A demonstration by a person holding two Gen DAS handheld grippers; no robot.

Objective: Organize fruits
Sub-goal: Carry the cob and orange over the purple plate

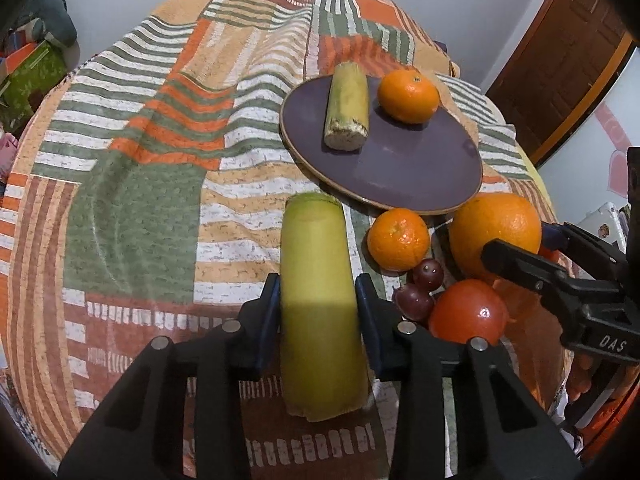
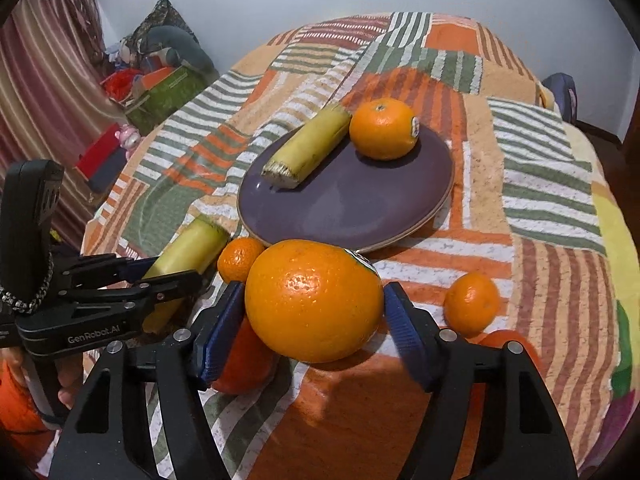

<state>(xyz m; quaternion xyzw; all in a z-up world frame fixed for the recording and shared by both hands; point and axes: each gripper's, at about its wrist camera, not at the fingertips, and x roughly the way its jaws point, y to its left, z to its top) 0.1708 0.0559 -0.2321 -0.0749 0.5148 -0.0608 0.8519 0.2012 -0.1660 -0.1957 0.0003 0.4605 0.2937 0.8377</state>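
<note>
Both grippers tilt steeply down at the patterned cloth [image 1: 132, 208]: the left gripper [image 1: 318, 304] is clamped on a yellow-green stalk piece [image 1: 320, 312] lying lengthwise between its blue pads, while the right gripper [image 2: 314, 300] grasps the large orange [image 2: 314, 300]. Just beyond both claws sits the purple plate [image 2: 352, 208] — a second stalk piece [image 2: 306, 146] and an orange [image 2: 384, 128] on it.
</note>
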